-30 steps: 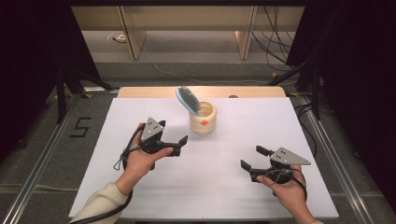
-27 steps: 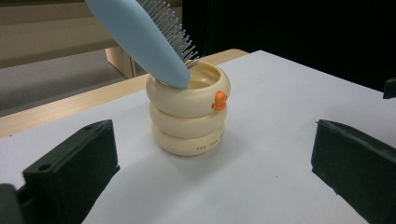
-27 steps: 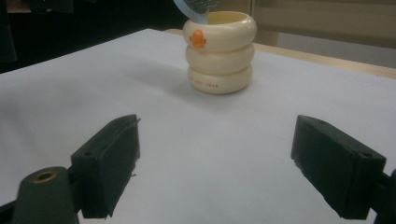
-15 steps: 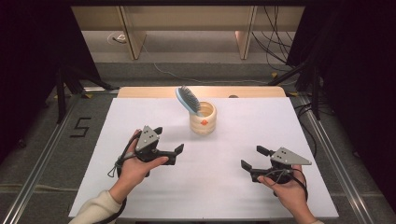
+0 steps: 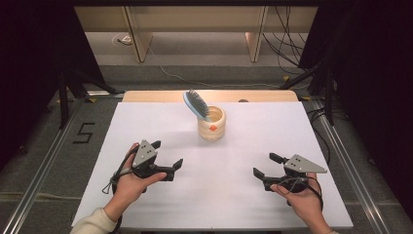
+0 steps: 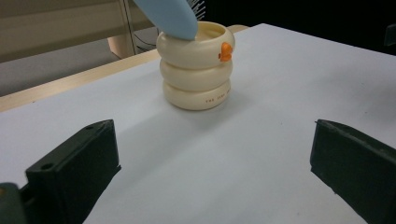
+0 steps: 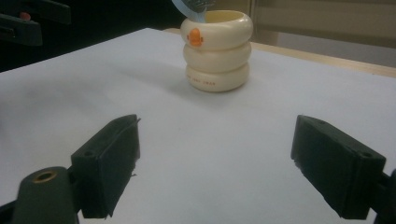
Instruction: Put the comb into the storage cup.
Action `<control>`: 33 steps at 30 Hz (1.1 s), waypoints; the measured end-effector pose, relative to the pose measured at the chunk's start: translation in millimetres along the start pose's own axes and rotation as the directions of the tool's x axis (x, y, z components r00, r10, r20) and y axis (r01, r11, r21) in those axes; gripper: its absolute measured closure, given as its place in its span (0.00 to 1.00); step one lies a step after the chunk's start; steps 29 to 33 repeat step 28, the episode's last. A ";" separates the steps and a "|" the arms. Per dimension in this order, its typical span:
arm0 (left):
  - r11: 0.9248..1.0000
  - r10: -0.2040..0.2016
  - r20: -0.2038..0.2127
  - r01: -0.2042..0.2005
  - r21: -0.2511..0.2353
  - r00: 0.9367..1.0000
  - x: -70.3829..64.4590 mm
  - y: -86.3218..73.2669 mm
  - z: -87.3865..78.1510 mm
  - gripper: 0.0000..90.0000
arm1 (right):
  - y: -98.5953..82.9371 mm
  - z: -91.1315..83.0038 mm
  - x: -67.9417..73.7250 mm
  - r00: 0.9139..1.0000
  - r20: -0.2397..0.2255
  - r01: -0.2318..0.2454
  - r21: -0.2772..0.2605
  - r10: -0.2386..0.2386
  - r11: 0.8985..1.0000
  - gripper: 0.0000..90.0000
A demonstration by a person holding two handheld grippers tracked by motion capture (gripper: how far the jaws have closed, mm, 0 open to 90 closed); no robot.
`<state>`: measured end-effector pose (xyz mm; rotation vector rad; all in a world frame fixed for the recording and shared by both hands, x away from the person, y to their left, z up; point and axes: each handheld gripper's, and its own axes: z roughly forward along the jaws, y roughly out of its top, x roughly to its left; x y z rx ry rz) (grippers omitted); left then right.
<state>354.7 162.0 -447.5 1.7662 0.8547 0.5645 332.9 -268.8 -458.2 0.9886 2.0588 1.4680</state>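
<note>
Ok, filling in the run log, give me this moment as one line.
left gripper: open, empty | right gripper: open, empty | hairbrush: standing in cup | both grippers apart from cup

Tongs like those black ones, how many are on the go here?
2. The left tongs are held just above the white table at its near left, the right tongs at its near right. Both stand open, empty, facing the cream cup.

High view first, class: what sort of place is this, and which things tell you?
Probably a lab recording rig: a white table in a dark bay, cables on the floor, a taped number 5.
</note>
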 end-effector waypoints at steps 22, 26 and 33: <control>1.000 -0.015 -0.033 0.016 0.020 0.999 12.5 -17.2 -13.3 0.01 | -1.6 1.5 1.2 1.000 -0.004 0.009 0.003 -0.009 1.000 0.18; 1.000 -0.006 -0.036 0.007 0.023 0.999 13.1 -17.9 -12.1 0.01 | -1.8 1.6 0.9 1.000 -0.008 0.010 0.006 -0.010 1.000 0.18; 1.000 -0.008 -0.036 0.009 0.024 0.999 13.0 -18.3 -11.5 0.01 | -1.7 1.5 1.0 1.000 -0.007 0.005 0.007 -0.005 1.000 0.18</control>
